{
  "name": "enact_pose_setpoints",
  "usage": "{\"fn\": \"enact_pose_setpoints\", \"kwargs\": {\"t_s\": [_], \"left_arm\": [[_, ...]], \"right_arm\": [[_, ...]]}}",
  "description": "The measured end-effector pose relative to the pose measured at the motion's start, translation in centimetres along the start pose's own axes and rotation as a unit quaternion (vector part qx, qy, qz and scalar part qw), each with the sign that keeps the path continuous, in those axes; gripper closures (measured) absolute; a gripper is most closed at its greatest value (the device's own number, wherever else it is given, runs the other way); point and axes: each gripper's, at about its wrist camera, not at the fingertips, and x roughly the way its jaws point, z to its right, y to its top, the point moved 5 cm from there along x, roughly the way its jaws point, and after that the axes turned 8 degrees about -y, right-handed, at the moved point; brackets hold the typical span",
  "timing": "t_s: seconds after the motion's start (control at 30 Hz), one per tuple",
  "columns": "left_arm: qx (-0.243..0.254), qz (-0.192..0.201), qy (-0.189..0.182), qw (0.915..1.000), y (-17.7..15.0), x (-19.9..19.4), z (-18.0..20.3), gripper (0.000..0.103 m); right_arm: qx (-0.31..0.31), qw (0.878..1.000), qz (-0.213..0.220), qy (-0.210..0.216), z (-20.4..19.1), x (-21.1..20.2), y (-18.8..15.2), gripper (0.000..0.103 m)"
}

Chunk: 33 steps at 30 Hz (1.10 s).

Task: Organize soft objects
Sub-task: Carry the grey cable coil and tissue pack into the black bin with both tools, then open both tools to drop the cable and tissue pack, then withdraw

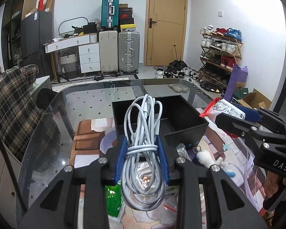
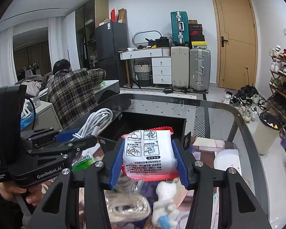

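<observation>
White cable coil (image 1: 143, 152) hides black box (image 1: 183, 122) interior.

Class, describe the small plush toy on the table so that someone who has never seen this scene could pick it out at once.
Start at the glass table and find the black box on it. Just in front of the box's near right corner, below the right gripper, lies the plush toy. It alone is white and fluffy with a light blue tip, unlike the plastic bags around it.
</observation>
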Motion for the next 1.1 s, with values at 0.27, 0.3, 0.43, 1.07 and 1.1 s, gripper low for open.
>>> {"fn": "enact_pose_setpoints", "kwargs": {"t_s": [0.27, 0.3, 0.43, 1.07, 1.1], "left_arm": [[-0.009, -0.006, -0.006, 0.9999, 1.5, 2.6, -0.9, 0.072], [-0.01, -0.007, -0.006, 0.9999, 1.7, 2.9, -1.0, 0.072], [-0.015, -0.011, -0.011, 0.9998, 2.2, 4.3, -1.1, 0.072], [-0.022, -0.02, -0.009, 0.9995, 3.2, 8.9, -2.3, 0.073], [-0.021, -0.02, -0.008, 0.9996, 3.2, 9.0, -2.3, 0.073]], "right_arm": [[-0.001, 1.0, -0.013, 0.0, 0.6, 3.3, 1.7, 0.053], [-0.003, 1.0, -0.015, 0.0, 0.6, 3.8, 1.8, 0.053], [-0.007, 1.0, -0.026, 0.001, 0.6, 5.7, 2.0, 0.053], [-0.042, 0.998, -0.049, -0.013, -0.9, 11.7, 1.6, 0.053], [-0.042, 0.998, -0.05, -0.012, -1.0, 11.7, 1.5, 0.053]]}}
